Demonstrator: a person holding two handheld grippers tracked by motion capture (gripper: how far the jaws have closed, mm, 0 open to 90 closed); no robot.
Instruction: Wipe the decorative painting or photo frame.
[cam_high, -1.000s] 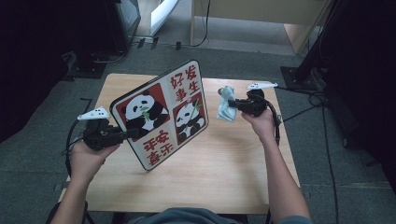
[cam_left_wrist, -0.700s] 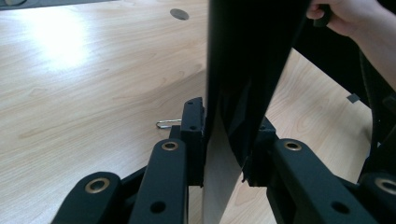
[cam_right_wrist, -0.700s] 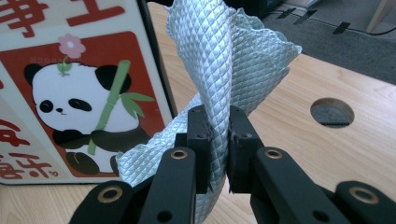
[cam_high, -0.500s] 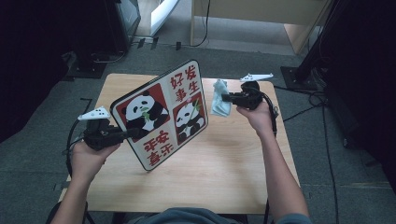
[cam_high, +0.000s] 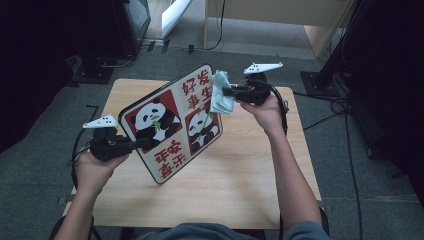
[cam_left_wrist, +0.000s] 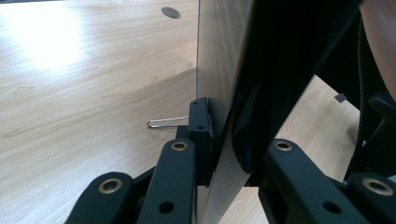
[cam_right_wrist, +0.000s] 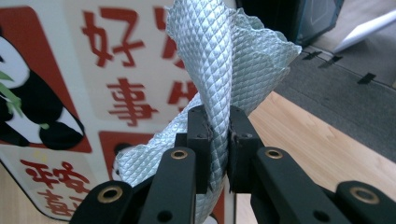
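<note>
A square panda board (cam_high: 172, 122) with red characters stands tilted on its lower corner above the wooden table (cam_high: 240, 185). My left gripper (cam_high: 137, 145) is shut on the board's left edge; in the left gripper view the board's edge (cam_left_wrist: 219, 93) sits pinched between the pads (cam_left_wrist: 201, 135). My right gripper (cam_high: 227, 91) is shut on a pale green-grey waffle cloth (cam_high: 220, 94), held up against the board's upper right corner. In the right gripper view the cloth (cam_right_wrist: 224, 70) bunches between the jaws, with the board (cam_right_wrist: 93, 93) just behind it.
A thin wire stand (cam_left_wrist: 166, 122) juts from the board's back over the table. Dark equipment and cables (cam_high: 345, 105) lie on the grey floor around the table. A light wooden cabinet (cam_high: 280, 20) stands beyond the far edge.
The right gripper has lifted the cloth up and to the left, from beside the board to its upper right corner. The left gripper and the board have kept still.
</note>
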